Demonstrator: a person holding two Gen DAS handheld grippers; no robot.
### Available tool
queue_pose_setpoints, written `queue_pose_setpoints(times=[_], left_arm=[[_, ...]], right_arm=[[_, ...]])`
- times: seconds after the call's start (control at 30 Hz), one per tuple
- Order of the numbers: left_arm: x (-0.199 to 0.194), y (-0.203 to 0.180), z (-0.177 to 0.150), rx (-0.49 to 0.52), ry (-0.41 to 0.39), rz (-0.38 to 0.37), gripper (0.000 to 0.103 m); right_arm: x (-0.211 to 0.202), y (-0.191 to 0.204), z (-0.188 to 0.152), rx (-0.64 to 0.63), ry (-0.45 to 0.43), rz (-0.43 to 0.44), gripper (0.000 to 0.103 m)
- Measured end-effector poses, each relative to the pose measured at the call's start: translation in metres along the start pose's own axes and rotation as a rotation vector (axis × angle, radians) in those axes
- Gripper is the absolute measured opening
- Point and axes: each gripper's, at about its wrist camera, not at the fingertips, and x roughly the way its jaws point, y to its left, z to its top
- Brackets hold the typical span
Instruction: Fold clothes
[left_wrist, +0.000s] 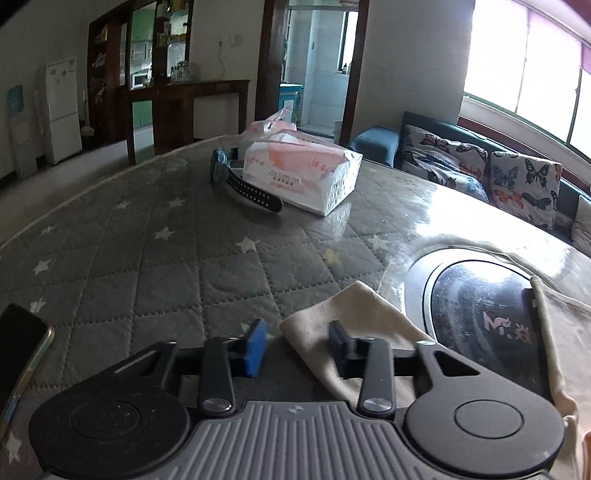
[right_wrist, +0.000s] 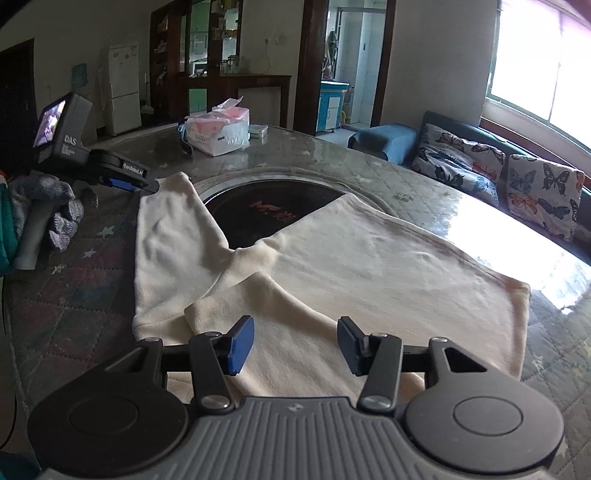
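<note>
A cream garment (right_wrist: 369, 273) lies spread on the round table, partly over the dark round hob (right_wrist: 266, 214) in the middle. One sleeve (right_wrist: 173, 240) stretches toward the far left. My right gripper (right_wrist: 295, 343) is open, low over the near folded part of the garment. My left gripper (left_wrist: 297, 347) is open at the sleeve's end (left_wrist: 354, 314), with the cloth corner between its fingers. In the right wrist view the left gripper (right_wrist: 144, 184) shows at the sleeve's tip, held by a gloved hand (right_wrist: 55, 214).
A grey star-quilted cover (left_wrist: 147, 236) under glass tops the table. A tissue box (left_wrist: 306, 173) and a black watch (left_wrist: 243, 184) sit at the far side. A phone (left_wrist: 18, 350) lies at the left. A sofa with butterfly cushions (right_wrist: 517, 177) stands to the right.
</note>
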Motion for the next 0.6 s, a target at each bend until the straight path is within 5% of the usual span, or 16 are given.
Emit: queue_pose_setpoints(times=[0.1,0.6], left_arm=[[-0.006,0.0,0.001,-0.014,-0.012,-0.036,0.007],[-0.119,-0.074,0.02,0.08,-0.162,-0.333,0.006]], right_arm=[[-0.008,-0.003,-0.003,0.014,-0.014,-0.009,0.05],[-0.053,-0.025,-0.024,0.093,-0.086,-0.075,0.05]])
